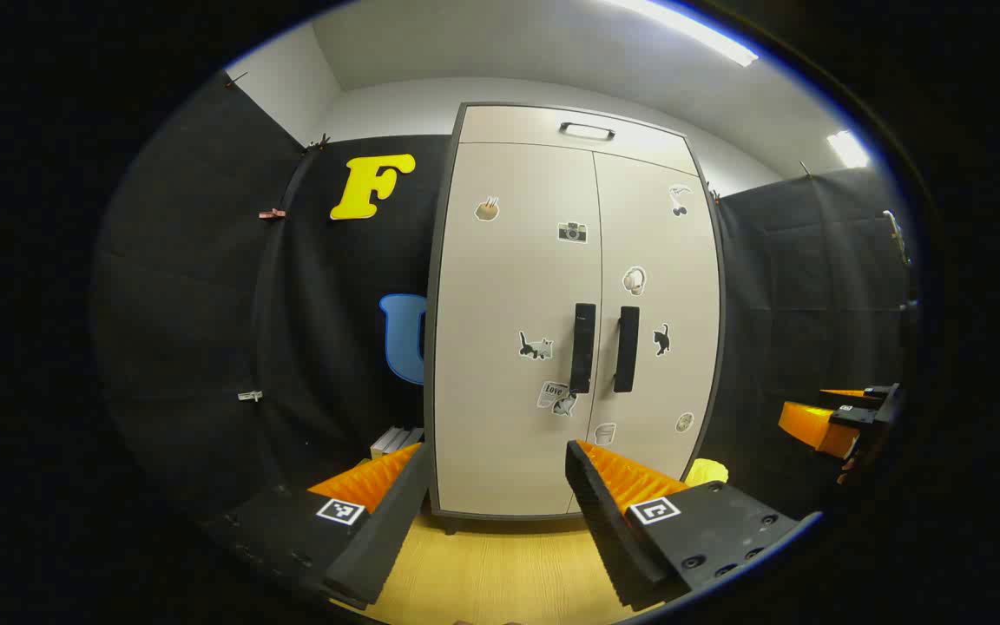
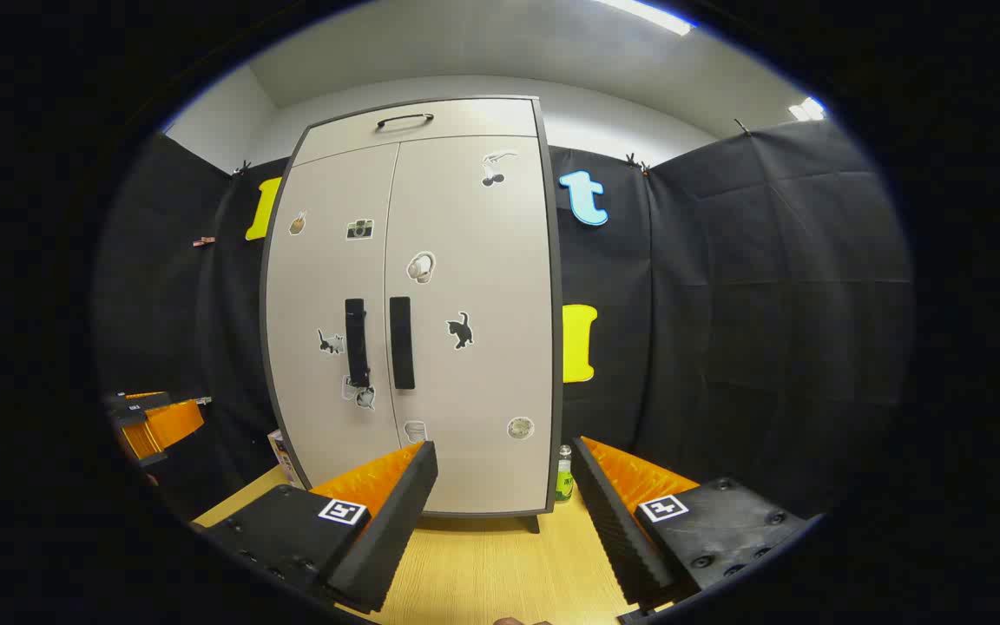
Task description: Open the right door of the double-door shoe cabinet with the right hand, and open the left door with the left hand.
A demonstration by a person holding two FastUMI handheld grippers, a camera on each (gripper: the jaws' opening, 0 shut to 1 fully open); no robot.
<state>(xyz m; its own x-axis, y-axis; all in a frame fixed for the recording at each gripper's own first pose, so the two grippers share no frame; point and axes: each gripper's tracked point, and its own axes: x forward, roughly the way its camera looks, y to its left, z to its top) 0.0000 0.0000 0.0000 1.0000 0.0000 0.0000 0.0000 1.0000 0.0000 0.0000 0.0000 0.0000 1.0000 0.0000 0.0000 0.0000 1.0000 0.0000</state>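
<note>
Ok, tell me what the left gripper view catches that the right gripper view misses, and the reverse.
Left gripper view: a stack of white books left of the shoe cabinet and a yellow thing at its right foot.

Right gripper view: a green bottle standing by the cabinet's right corner.

Both: closed doors, the left door handle and right door handle untouched, and both the left gripper and right gripper open, short of the cabinet.

Black cloth [image 2: 726, 286] drapes the booth's walls on three sides, clipped along its top edge. Above it rise pale grey walls [image 1: 396, 108] and a grey ceiling [image 2: 465, 43] lit by fluorescent strip lights [image 1: 691, 30]. The floor is light wood-grain board [image 2: 483, 573], catching a soft glow at the booth's centre.
</note>
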